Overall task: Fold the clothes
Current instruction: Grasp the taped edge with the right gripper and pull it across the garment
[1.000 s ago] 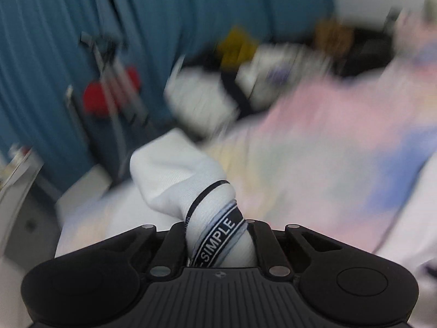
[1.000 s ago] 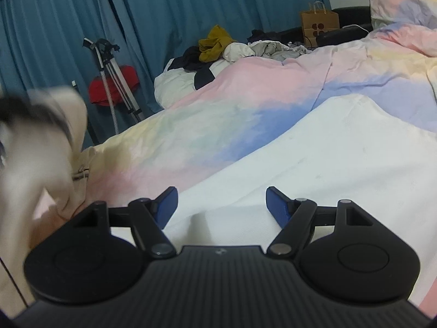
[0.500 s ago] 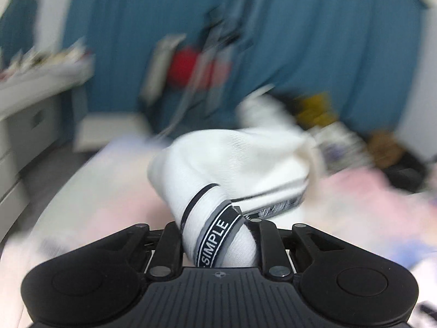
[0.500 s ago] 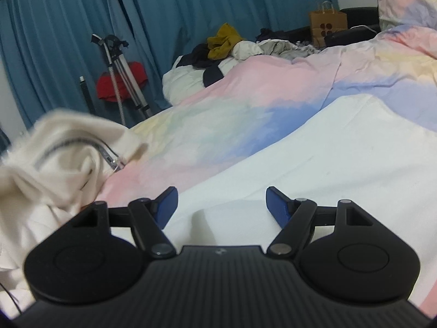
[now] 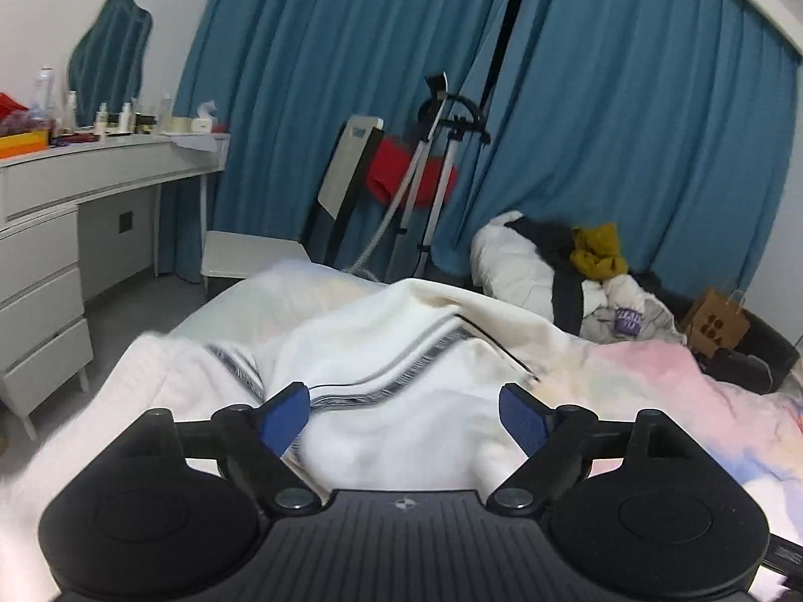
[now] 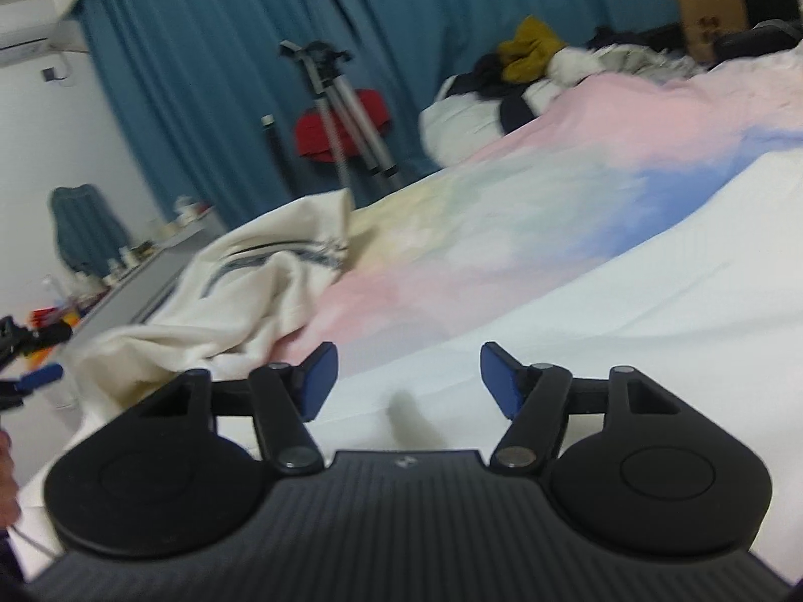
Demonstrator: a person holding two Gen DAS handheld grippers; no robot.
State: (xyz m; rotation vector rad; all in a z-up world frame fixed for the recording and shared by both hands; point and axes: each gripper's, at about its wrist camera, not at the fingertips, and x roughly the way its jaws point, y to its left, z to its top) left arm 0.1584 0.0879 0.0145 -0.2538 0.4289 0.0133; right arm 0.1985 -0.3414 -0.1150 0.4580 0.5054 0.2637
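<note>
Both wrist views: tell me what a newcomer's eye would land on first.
The blue curtains fill the back of the room. In front of them, the crumpled white garment with its dark striped trim lies on the pastel bedspread, just ahead of the open left gripper. The right gripper, also open, hangs over the white sheet, the garment off to its left.

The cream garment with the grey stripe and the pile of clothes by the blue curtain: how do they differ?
The cream garment with the grey stripe lies alone on the pastel bedspread, right before the open left gripper; the pile of clothes sits far back beside the blue curtain. The garment is one pale piece; the pile mixes white, black and mustard. Both are crumpled, unfolded.
</note>
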